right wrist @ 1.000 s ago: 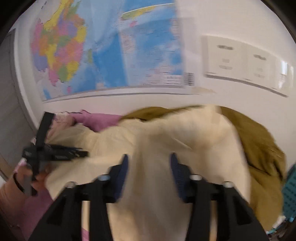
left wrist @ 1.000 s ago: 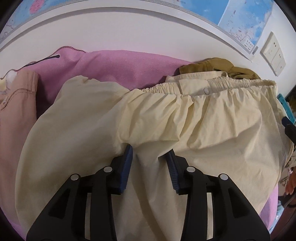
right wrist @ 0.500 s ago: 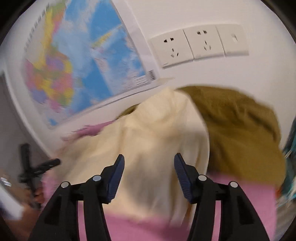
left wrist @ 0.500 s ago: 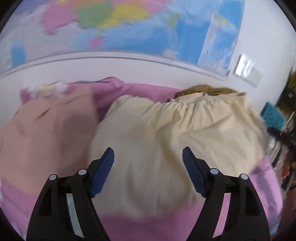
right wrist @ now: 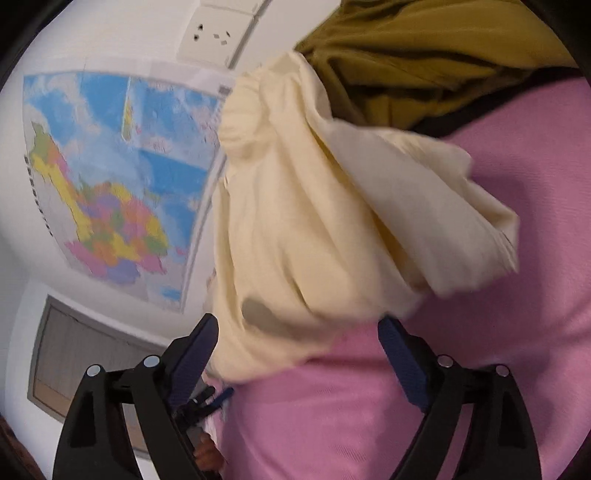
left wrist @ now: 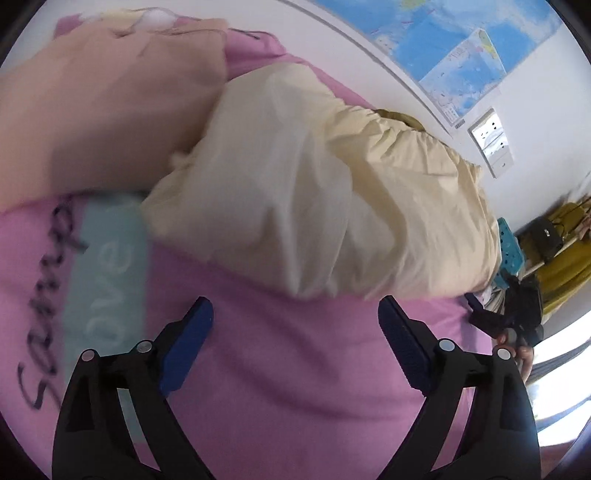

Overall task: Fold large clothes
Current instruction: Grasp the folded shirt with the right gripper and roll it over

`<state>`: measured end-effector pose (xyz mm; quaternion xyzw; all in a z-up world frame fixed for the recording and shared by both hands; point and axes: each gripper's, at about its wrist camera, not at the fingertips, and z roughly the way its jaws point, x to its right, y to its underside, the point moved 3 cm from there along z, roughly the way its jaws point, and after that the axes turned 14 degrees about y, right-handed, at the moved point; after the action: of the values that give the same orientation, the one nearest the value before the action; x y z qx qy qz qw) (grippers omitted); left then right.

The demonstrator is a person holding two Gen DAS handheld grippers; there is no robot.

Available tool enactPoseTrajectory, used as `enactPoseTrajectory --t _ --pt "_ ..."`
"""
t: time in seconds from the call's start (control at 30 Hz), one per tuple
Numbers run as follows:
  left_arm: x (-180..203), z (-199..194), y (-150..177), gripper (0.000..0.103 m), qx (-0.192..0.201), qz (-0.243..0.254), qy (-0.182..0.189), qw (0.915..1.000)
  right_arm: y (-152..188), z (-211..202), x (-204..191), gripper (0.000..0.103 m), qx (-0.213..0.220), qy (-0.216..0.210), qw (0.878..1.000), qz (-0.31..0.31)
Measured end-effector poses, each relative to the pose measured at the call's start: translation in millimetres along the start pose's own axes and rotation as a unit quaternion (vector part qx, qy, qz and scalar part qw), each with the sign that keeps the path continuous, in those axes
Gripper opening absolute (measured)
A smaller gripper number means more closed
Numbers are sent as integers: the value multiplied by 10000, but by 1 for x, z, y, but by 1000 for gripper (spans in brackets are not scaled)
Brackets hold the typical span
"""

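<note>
I have both sets of jaws just opened wide, nothing between them; the cream trousers [left wrist: 332,192] lie ahead across the pink blanket [left wrist: 295,369], their edge nearest my right gripper [right wrist: 295,354].

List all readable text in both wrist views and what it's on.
"ove": white letters on the pale blue stripe of the pink blanket, start of the word cut off.
Dark script on the same blanket: begins with "S", rest blurred.
Wall map: labels too small and blurred.
Wall sockets: no text.
</note>
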<state>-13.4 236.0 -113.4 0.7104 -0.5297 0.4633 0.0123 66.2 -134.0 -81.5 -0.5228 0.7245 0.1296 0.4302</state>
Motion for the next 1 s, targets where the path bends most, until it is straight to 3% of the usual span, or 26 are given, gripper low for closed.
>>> enactPoseTrajectory --t 0.13,0.33,0.57,0.63,0.67,0.7,0.83,0.9,1.0 --pt "3 12 -13 94 154 -103 -197 9996 -7 6 -2 88 235 -23 9993 274" --pt "10 25 -23 94 235 -109 -567 9981 -11 13 -6 89 468 303 9978 346" --pt "12 30 -27 92 195 -31 -688 9974 -21 26 -9 88 705 675 9940 483" --pt "13 31 -27 81 140 -42 -555 9984 -23 28 -7 77 729 780 9932 465" --pt "14 32 -28 78 131 -57 -507 9986 -24 29 -7 67 739 863 9927 400" --pt "15 33 -28 69 121 -65 -422 9990 -24 28 -7 53 736 894 9927 332" --pt "27 28 -30 36 153 151 -478 9986 -23 20 -15 21 692 691 9952 -27" --pt "33 19 -32 23 214 220 -437 9986 -20 9 -28 16 753 623 9946 -339" --pt "45 -1 -36 19 302 296 -184 9989 -13 -16 -48 15 878 354 9931 -693"
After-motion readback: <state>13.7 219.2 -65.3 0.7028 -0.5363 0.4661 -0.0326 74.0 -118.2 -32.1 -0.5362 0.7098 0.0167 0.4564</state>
